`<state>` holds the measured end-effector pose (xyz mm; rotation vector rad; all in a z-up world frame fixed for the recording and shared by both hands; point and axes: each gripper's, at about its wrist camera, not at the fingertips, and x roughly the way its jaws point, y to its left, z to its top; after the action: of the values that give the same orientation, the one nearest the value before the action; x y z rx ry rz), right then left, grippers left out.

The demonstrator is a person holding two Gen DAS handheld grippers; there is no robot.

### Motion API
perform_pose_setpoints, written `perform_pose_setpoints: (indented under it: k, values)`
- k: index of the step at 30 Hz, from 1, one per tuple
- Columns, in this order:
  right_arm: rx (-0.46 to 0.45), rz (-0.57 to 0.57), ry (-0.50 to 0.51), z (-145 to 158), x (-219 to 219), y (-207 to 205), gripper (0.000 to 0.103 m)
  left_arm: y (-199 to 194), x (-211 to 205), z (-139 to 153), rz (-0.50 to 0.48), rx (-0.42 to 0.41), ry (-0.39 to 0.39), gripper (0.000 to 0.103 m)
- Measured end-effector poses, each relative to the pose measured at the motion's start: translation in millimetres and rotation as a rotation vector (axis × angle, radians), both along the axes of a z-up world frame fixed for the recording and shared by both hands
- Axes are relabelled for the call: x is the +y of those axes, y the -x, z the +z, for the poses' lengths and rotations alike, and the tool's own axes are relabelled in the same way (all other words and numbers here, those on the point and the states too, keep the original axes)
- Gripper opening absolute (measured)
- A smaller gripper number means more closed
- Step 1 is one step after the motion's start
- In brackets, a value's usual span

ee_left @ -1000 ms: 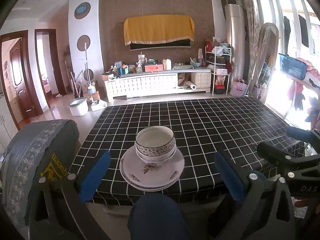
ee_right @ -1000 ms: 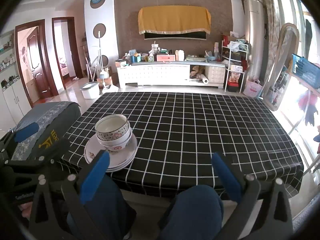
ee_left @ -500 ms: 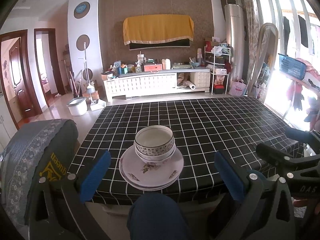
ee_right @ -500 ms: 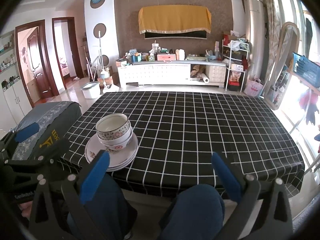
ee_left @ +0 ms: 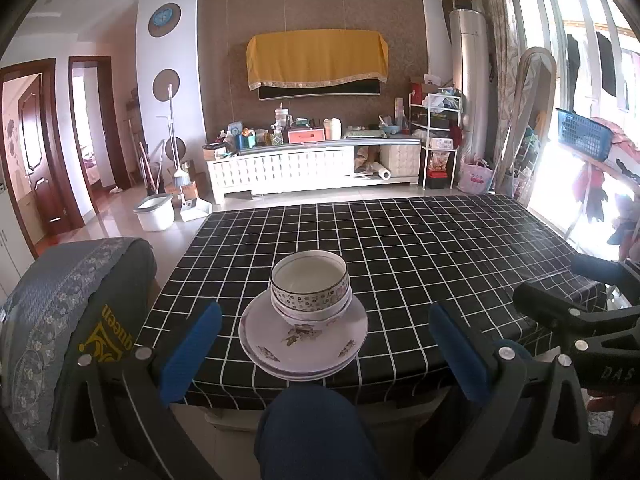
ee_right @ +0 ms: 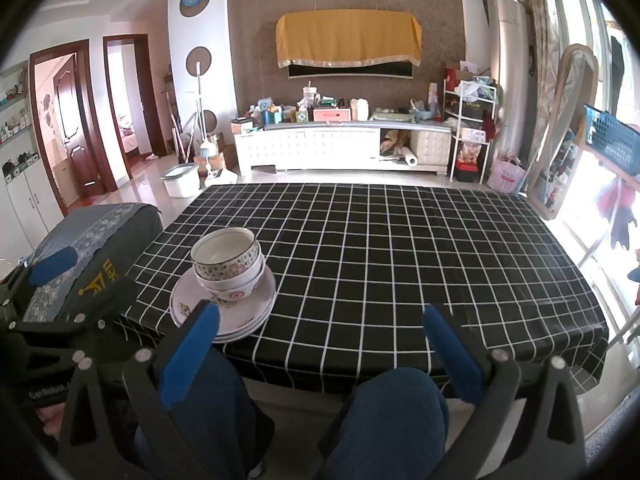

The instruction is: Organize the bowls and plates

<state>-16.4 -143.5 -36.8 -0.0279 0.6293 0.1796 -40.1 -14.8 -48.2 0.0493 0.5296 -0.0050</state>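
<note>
My left gripper and right gripper hover short of the tabletop, fingers spread wide and empty. Nested bowls sit on stacked plates at its near edge. Glazed ceramic looks heavy, slick and breakable; I'd pinch the top bowl's rim.

A black tablecloth with a white grid covers the table. Just beside its left edge stands a chair draped in a grey floral cover with yellow lettering. Across the tiled floor, a long white cabinet holds cluttered boxes and bottles beneath a yellow cloth hanging on the brown wall. A white bucket sits near a mop. A blue plastic basket rests by the bright window.
</note>
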Motion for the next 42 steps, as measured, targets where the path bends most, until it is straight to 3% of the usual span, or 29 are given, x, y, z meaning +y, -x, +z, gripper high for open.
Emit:
perform_pose_setpoints:
  k: [42]
  values:
    - [-0.005, -0.014, 0.002, 2.5, -1.2, 2.8, 0.103, 1.3, 5.1, -1.3, -0.021, 0.024, 0.029, 0.103]
